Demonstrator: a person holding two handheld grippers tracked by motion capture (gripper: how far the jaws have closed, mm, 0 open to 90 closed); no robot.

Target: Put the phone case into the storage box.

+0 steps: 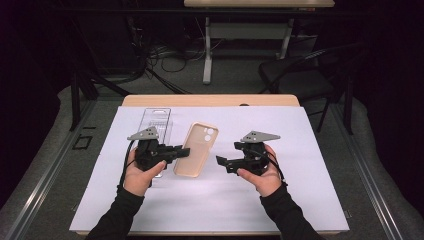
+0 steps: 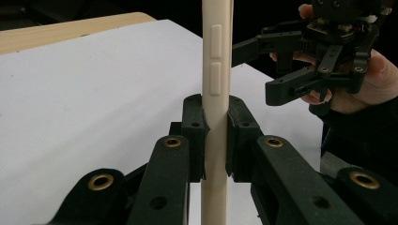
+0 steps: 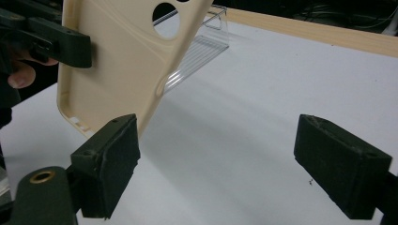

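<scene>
— Above the white-covered tabletop (image 1: 210,200), what's at left?
— Left tongs (image 1: 186,151) clamp the beige soft-plastic phone case (image 1: 196,149) by its edge, a clear plastic package (image 1: 156,121) behind.
— And at right?
— Right tongs (image 1: 220,161) gape wide, holding nothing, just beside the case.

Black hand-held grippers, black sleeves

Both the left gripper (image 1: 184,152) and the right gripper (image 1: 222,161) are matte black linkages with brass-ringed pivots, blocky padded fingers (image 3: 109,165), grey three-cornered top plates and trailing black cables; long black sleeves (image 1: 120,212) cover both forearms.
</scene>
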